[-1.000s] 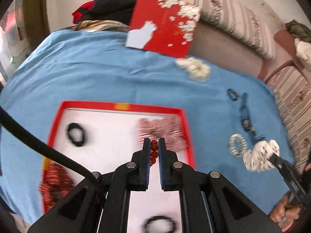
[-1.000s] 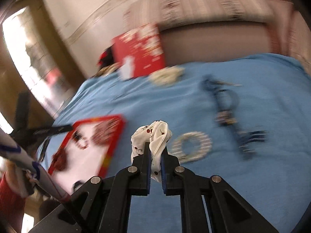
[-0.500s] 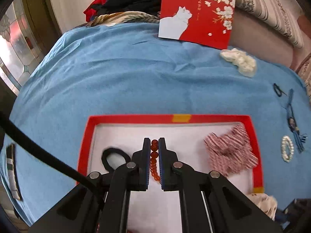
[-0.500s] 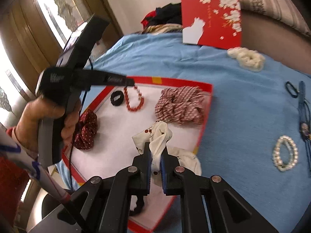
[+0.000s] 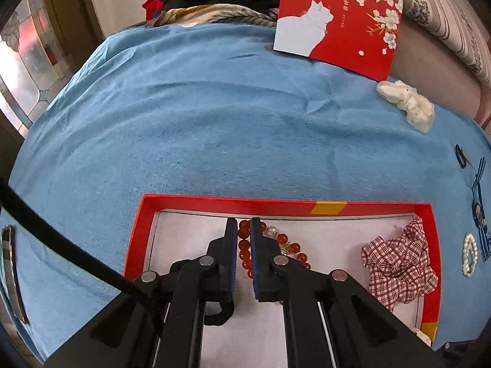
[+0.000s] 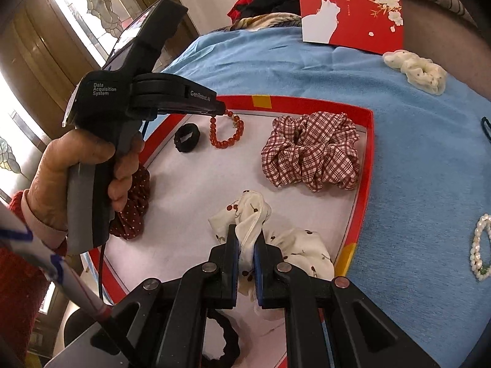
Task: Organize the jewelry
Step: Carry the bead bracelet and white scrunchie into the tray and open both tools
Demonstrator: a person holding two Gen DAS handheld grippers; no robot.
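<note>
A red-rimmed tray [image 5: 214,199] with a white floor lies on the blue cloth; it also shows in the right wrist view [image 6: 310,101]. My left gripper [image 5: 244,225] is shut on a red bead bracelet [image 5: 291,247], whose loop rests on the tray floor near the far rim [image 6: 227,135]. My right gripper [image 6: 246,239] is shut on a white cherry-print scrunchie [image 6: 254,211], low over the tray's near right part. A red checked scrunchie [image 6: 310,150] lies in the tray.
A black hair tie [image 6: 187,138], a dark red dotted scrunchie [image 6: 135,202] and another black tie [image 6: 221,340] lie in the tray. On the cloth lie a cream scrunchie [image 6: 417,69], a pearl bracelet [image 6: 481,251] and a blue tassel cord [image 5: 477,190]. A red cat card [image 5: 340,21] leans at the back.
My left gripper moved the red bracelet toward the tray's far rim and lowered it onto the floor. My right gripper carried the cherry scrunchie from the cloth over into the tray and lowered it.
</note>
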